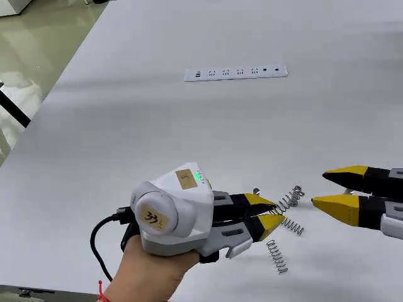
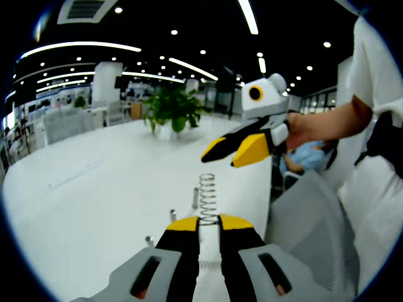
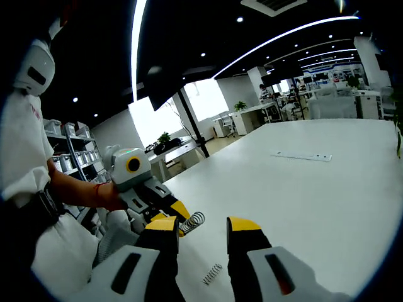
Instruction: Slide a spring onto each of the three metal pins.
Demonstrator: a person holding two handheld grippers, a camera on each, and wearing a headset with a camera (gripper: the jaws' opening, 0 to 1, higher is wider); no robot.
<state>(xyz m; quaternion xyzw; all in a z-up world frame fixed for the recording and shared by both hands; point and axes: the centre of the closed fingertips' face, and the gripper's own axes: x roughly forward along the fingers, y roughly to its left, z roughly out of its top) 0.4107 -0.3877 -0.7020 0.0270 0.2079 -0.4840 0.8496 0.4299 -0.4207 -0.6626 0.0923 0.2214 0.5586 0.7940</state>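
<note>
1. The left gripper (image 1: pixel 272 212), held in a hand (image 1: pixel 148 270) over the white tabletop (image 1: pixel 189 138), has its yellow-tipped jaws pressed nearly together, pinching the lower end of the held spring (image 2: pixel 207 198).
2. In the left gripper view the held spring sticks straight out beyond the left gripper's jaw tips.
3. Three metal pins stand upright on the tabletop just ahead of the left gripper. In the left gripper view they form a slanted row on the left of its jaws: the first pin (image 2: pixel 195 197) is just beside the held spring, the second pin (image 2: pixel 172 215) is nearer the jaws, and the third pin (image 2: pixel 148 241) is nearest the camera.
4. The second spring (image 1: pixel 291 225) lies flat on the tabletop just beyond the left gripper's tips. The third spring (image 1: pixel 276 256) lies flat near the left gripper, on the side towards the person.
5. The right gripper (image 1: pixel 318 187) faces the left gripper across the springs. Its jaws are spread apart, gripping nothing, and it is clear of the held spring.
6. A white power strip (image 1: pixel 236 73) lies on the tabletop well beyond the left gripper.
</note>
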